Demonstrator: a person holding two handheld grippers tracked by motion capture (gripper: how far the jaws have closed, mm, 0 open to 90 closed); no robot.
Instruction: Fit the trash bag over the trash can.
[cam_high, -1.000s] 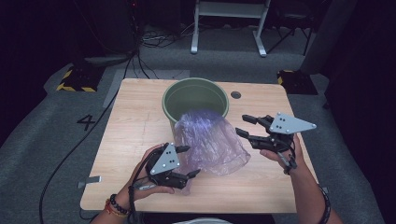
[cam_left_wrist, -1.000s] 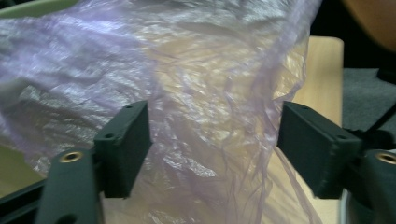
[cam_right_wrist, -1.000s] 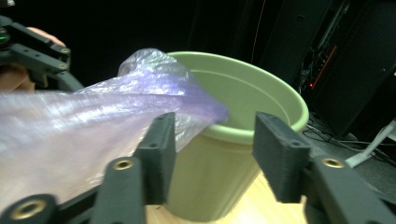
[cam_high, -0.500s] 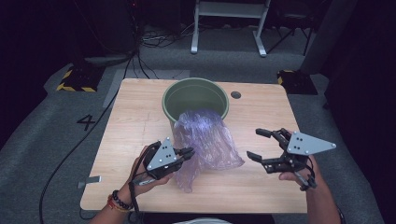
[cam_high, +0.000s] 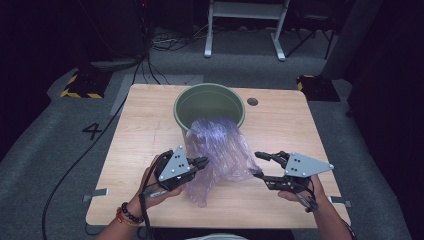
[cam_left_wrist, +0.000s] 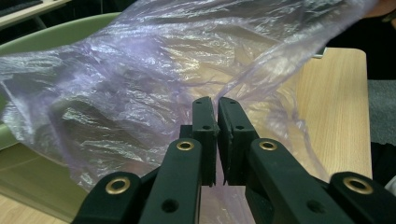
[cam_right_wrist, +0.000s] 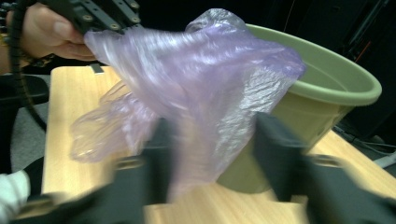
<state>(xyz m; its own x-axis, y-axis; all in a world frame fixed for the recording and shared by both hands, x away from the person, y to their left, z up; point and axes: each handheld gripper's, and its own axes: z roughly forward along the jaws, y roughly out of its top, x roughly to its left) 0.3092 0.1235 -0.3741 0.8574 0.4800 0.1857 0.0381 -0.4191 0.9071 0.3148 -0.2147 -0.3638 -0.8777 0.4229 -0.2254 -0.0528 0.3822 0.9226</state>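
Note:
A crumpled purple plastic bag (cam_high: 220, 145) (cam_left_wrist: 140, 84) (cam_right_wrist: 201, 70) hangs from the near rim of a green bucket (cam_high: 200, 102) (cam_right_wrist: 327, 74) (cam_left_wrist: 56, 35) down onto the table. My left gripper (cam_high: 202, 161) (cam_left_wrist: 215, 100) (cam_right_wrist: 133, 23) has just closed and is shut on the bag's near left edge, with thin film pinched between its jaws. At the bag's right edge my right gripper (cam_high: 258, 165) (cam_right_wrist: 215, 126) has been closing. Its jaws still stand apart, a fold of the bag hanging between them, blurred.
The light wooden table (cam_high: 145, 140) has a round cable hole (cam_high: 252, 101) behind the bucket. Grey carpet with a painted "4" (cam_high: 92, 131), floor cables and a white stand (cam_high: 245, 30) lie beyond it. Bare tabletop lies to the left and right of the bag.
My left gripper shut on the bag's edge and drew it up a little. My right gripper dropped toward the table's near side, then moved left to the bag, its jaws widening, then narrowing.

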